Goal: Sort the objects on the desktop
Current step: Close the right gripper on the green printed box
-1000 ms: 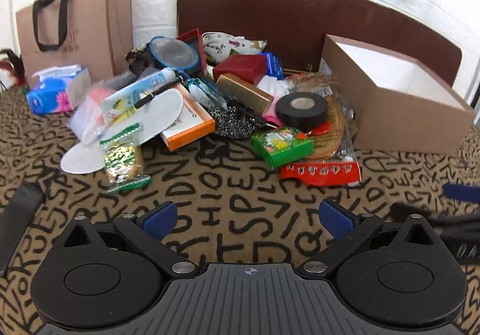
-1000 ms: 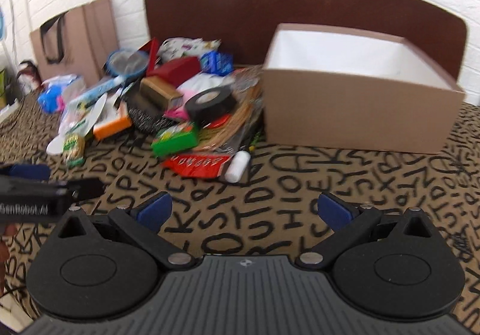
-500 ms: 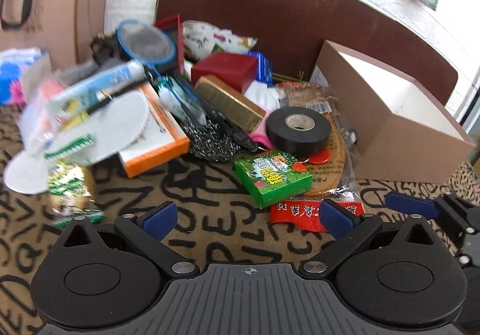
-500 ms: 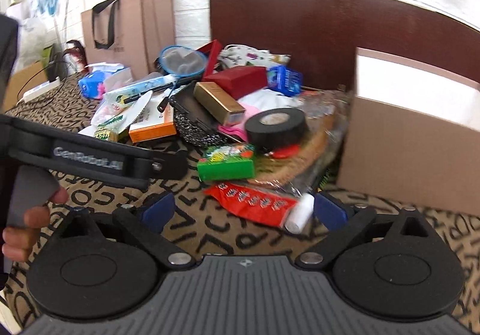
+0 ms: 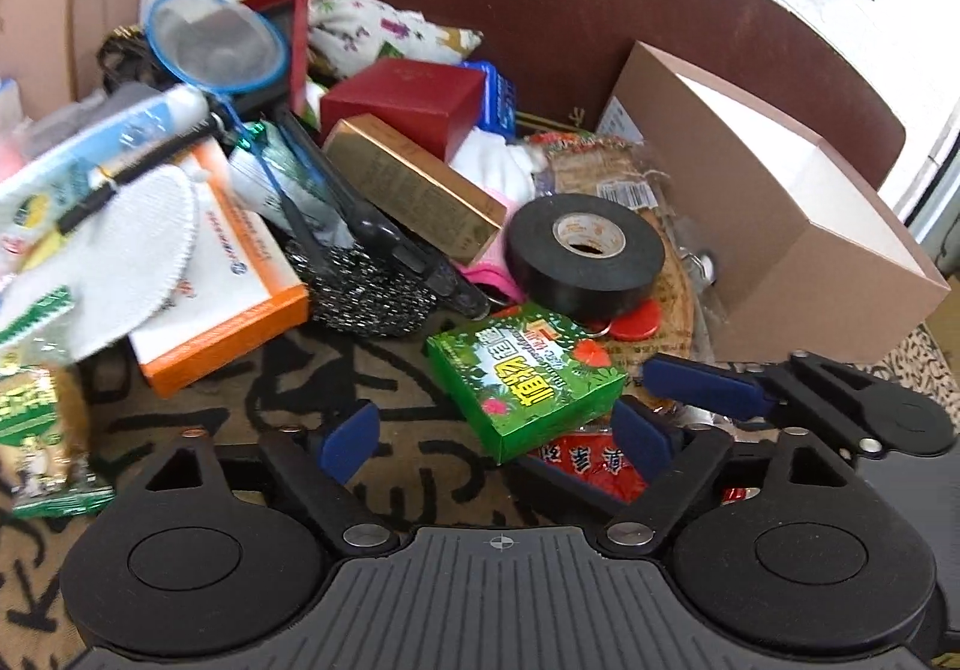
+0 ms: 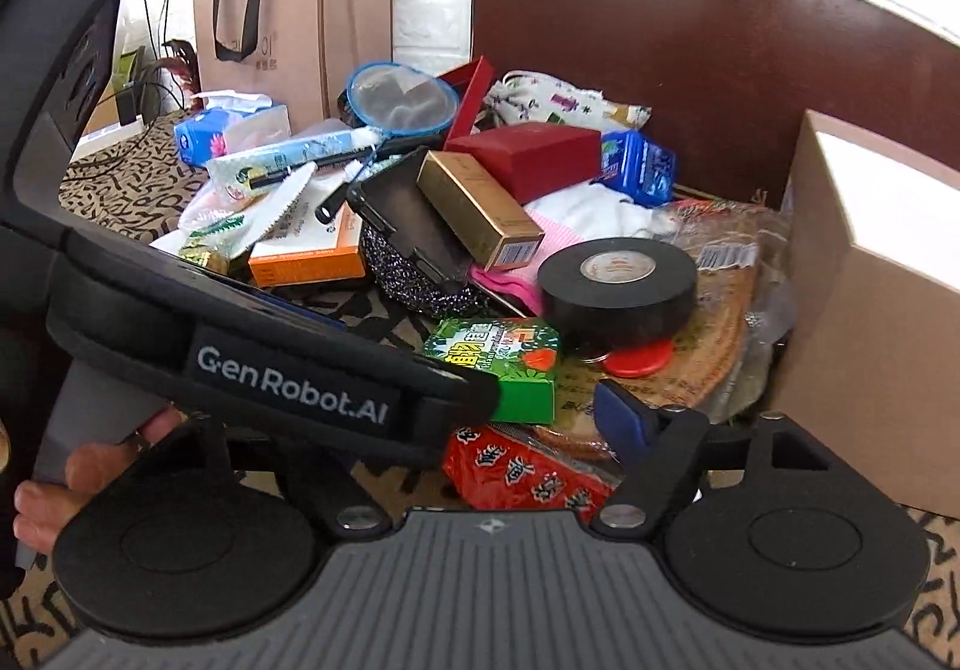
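Left wrist view: my left gripper (image 5: 498,433), jaws spread and just closing, brackets the green box (image 5: 528,379) at the pile's near edge, light stiff card, best pinched across its short sides; right wrist view: my right gripper (image 6: 540,418), spread, also closing, over the soft red packet (image 6: 522,475).

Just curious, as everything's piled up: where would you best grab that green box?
Across the green box by its two long flat sides, coming from the near open edge, I'd guess. It lies flat and slightly tilted at the pile's front, with the black tape roll close behind.
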A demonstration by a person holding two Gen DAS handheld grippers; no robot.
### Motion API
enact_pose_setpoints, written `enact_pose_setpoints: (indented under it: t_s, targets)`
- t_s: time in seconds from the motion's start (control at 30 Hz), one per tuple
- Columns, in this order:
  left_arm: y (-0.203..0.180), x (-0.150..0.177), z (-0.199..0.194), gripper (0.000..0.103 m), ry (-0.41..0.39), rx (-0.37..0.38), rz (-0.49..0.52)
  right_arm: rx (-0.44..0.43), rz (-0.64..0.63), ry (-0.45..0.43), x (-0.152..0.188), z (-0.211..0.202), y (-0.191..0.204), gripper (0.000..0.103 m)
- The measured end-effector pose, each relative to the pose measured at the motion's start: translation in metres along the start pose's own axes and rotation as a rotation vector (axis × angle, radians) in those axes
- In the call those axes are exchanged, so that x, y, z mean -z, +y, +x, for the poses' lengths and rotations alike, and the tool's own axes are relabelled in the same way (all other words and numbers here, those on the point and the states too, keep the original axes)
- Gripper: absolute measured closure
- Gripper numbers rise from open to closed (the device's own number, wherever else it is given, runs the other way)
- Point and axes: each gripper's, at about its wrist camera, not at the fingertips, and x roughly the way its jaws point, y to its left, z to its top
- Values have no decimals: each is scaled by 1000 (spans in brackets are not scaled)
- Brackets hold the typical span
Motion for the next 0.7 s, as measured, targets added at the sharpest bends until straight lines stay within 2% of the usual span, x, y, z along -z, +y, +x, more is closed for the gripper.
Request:
enact_pose_setpoints:
  t_s: [0.3, 0.4, 0.53, 0.7]
  targets:
    - [9, -5, 16, 28, 52, 68, -48, -23, -7, 3, -4, 19, 0, 35]
    - [6, -5, 19, 33, 59, 84, -34, -26, -10, 5, -4, 21, 1, 35]
    - [4, -5, 18, 46, 62, 69, -18, -16, -15, 5, -3, 22, 2, 35]
    - [1, -1, 8, 50, 74, 83, -12, -23, -10, 1, -2, 14, 1, 36]
